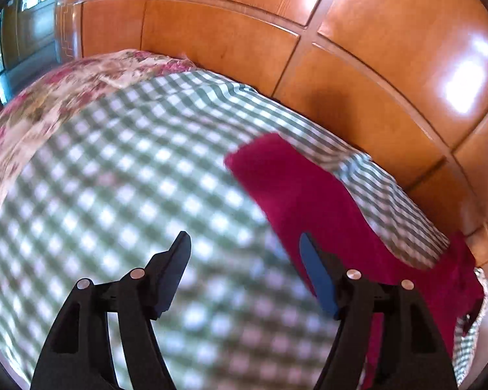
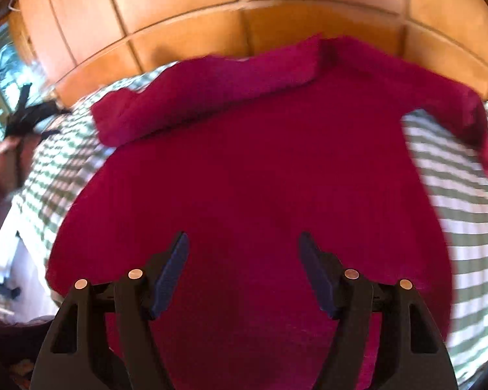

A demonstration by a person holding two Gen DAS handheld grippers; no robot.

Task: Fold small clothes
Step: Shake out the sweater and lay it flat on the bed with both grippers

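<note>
The right gripper [image 2: 243, 243] is being held with its fingers spread wide and nothing between them, poised over the body of a magenta garment [image 2: 250, 178]. The garment is lying spread flat on a green-and-white checked cloth [image 2: 465, 227], its long axis running away from the gripper toward the wooden panelled wall [image 2: 195, 6]. One sleeve [image 2: 205, 94] is seen folded across the far end, pointing left; the other sleeve [image 2: 465, 110] is trailing off to the right and downward.

The left gripper [image 1: 245, 243] is likewise being held spread apart, gripping nothing, above the checked cloth [image 1: 114, 178]. The magenta garment [image 1: 325, 201] is seen just to its right, stretching diagonally toward the cloth's right edge. A floral cloth [image 1: 48, 104] is lying beyond the checks at far left. Both views are blurred.
</note>
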